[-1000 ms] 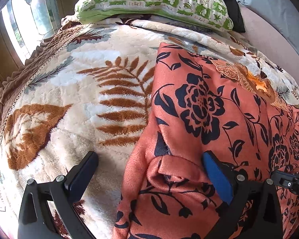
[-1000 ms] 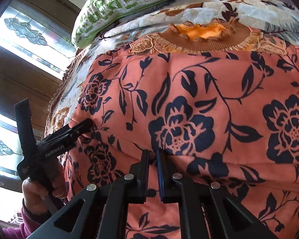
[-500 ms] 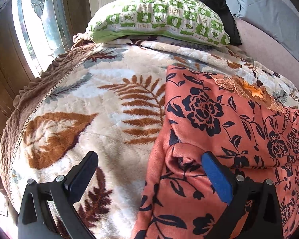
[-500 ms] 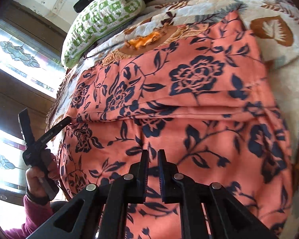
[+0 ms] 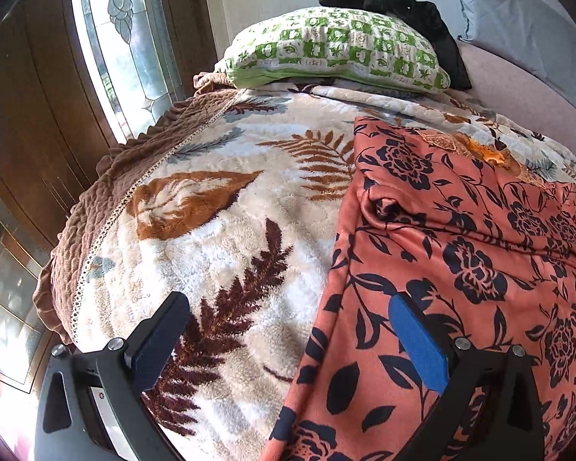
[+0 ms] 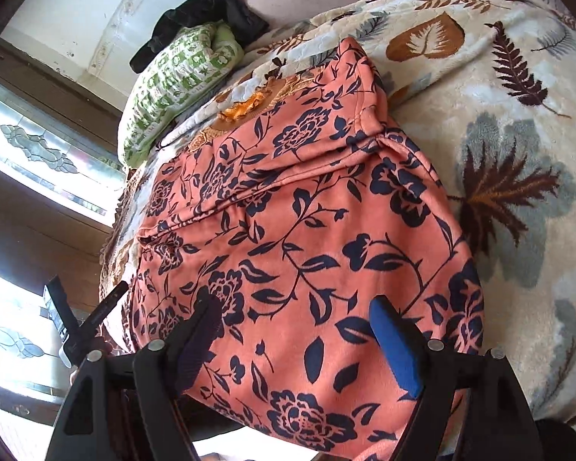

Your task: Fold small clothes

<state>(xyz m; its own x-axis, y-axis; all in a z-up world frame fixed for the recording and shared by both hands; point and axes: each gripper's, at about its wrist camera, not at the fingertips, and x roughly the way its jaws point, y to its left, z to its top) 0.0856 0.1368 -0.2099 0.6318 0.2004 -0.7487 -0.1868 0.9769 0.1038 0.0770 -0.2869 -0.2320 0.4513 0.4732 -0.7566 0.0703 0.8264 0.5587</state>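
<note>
An orange garment with a dark navy flower print [image 5: 460, 238] lies spread on the bed, its orange-brown collar at the far end [image 6: 245, 109]. A fold runs across its middle [image 6: 257, 192]. My left gripper [image 5: 288, 330] is open and empty above the garment's left edge, one finger over the blanket, one over the cloth. My right gripper [image 6: 295, 326] is open and empty above the garment's near end. The left gripper also shows at the left of the right wrist view [image 6: 84, 322].
A cream fleece blanket with brown leaf prints [image 5: 211, 230] covers the bed. A green checked pillow [image 5: 338, 50] and a black cloth [image 5: 395, 0] lie at the head. A window and wood panelling [image 5: 107, 38] stand to the left.
My right gripper has opened and let go of the garment, then pulled back. My left gripper has pulled back toward the bed's near edge. The garment's lower part now lies flat.
</note>
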